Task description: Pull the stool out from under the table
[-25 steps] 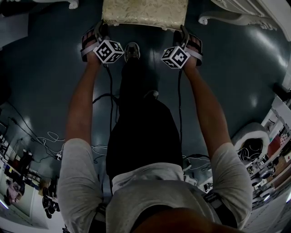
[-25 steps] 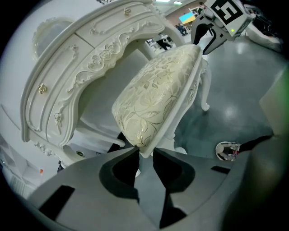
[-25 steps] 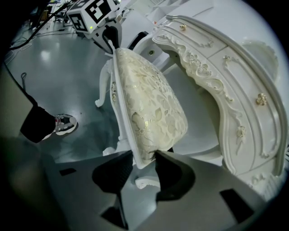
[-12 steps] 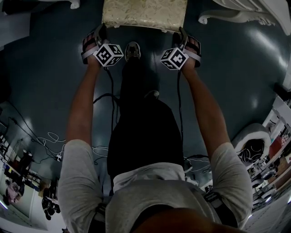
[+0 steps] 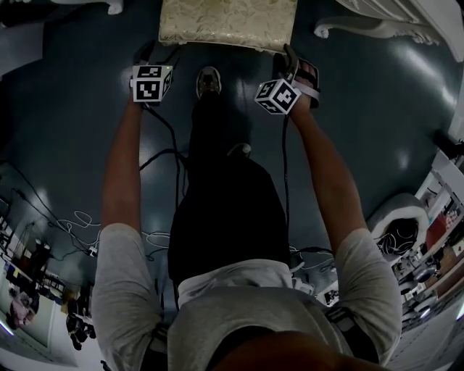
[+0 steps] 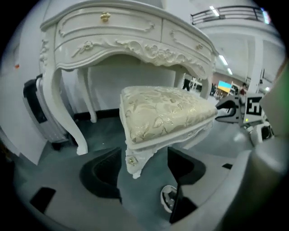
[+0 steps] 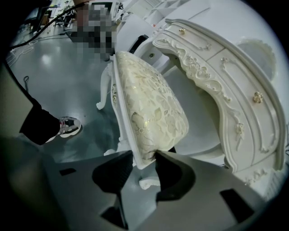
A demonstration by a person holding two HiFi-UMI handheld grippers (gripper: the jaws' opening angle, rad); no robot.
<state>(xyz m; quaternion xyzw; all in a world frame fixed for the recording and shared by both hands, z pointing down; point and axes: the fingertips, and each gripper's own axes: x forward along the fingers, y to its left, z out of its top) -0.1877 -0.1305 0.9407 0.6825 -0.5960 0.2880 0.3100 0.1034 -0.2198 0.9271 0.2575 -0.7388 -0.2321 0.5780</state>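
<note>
The stool (image 5: 228, 22), with a cream patterned cushion and a white carved frame, stands on the dark floor at the top of the head view. In the left gripper view it stands in front of the white dressing table (image 6: 126, 36). My left gripper (image 5: 148, 59) is drawn back from the stool's near left corner. Its jaws are opening, and the corner leg (image 6: 133, 160) shows in the gap (image 6: 144, 169) with no pad touching it. My right gripper (image 5: 292, 56) is shut on the stool's near right edge (image 7: 144, 158), one finger (image 7: 174, 173) on each side.
The person's shoe (image 5: 209, 80) is on the floor between the two grippers, just short of the stool. Cables (image 5: 167, 156) trail over the floor behind. More white carved furniture (image 5: 370, 29) stands at the top right. A dark and white case (image 6: 38, 113) stands beside the table's left leg.
My left gripper has let go of the stool's corner, opened, drawn back a little and turned. The right gripper has kept its grip and barely moved.
</note>
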